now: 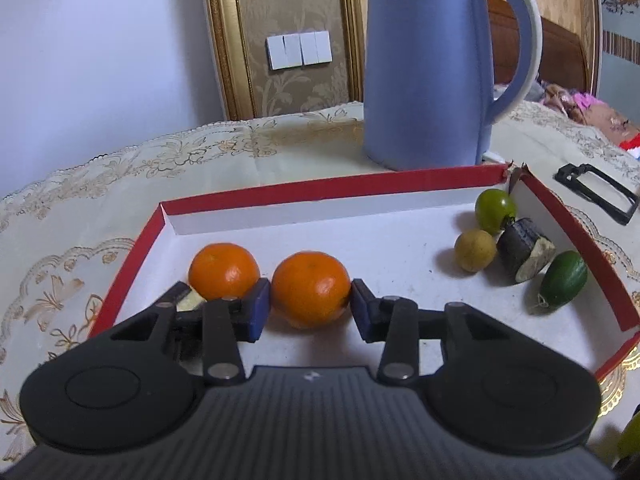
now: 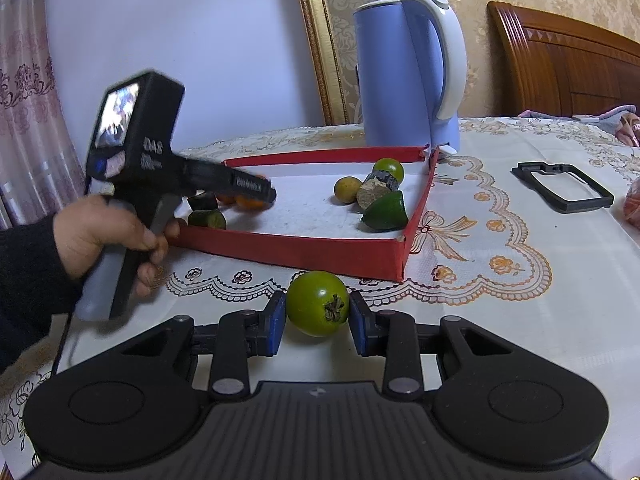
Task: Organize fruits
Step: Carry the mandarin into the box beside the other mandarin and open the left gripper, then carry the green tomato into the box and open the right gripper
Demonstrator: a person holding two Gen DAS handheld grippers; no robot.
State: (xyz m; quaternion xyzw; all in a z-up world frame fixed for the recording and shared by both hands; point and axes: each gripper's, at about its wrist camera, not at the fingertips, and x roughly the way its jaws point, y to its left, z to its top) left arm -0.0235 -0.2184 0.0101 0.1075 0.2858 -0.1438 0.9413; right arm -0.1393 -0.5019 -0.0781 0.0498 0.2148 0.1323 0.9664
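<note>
Left wrist view: left gripper (image 1: 311,305) low in the frame, blue pads pinching an orange (image 1: 311,294) from both sides, the fruit sitting on the white floor of a red-rimmed box (image 1: 332,186). Second orange (image 1: 224,271) just left of the first, touching the outer face of the left pad. Dark-skinned chunk (image 1: 188,300) partly hidden behind the left finger, lower left. At the right of the box, a cluster: green round fruit (image 1: 494,209) in the far corner, small yellowish fruit (image 1: 475,250) below it, dark cut piece with pale face (image 1: 525,249) beside both, green oval fruit (image 1: 563,278) nearest the right wall. Blue kettle (image 1: 428,68) standing behind the box, upper centre. Black rectangular frame (image 1: 598,192) lying on the embroidered tablecloth (image 1: 120,184) at the right edge. Right wrist view: right gripper (image 2: 318,318) low centre, jaws closed onto a green persimmon-like fruit (image 2: 318,304), pads touching its two sides, outside the box and in front of its near red wall (image 2: 304,250). Hand (image 2: 104,236) at the left gripping the other tool's handle, its fingers reaching into the left part of the box, somewhat blurred. Same cluster of four fruits in the far right corner of the box. Kettle upper centre, black frame at right on the cloth.
</note>
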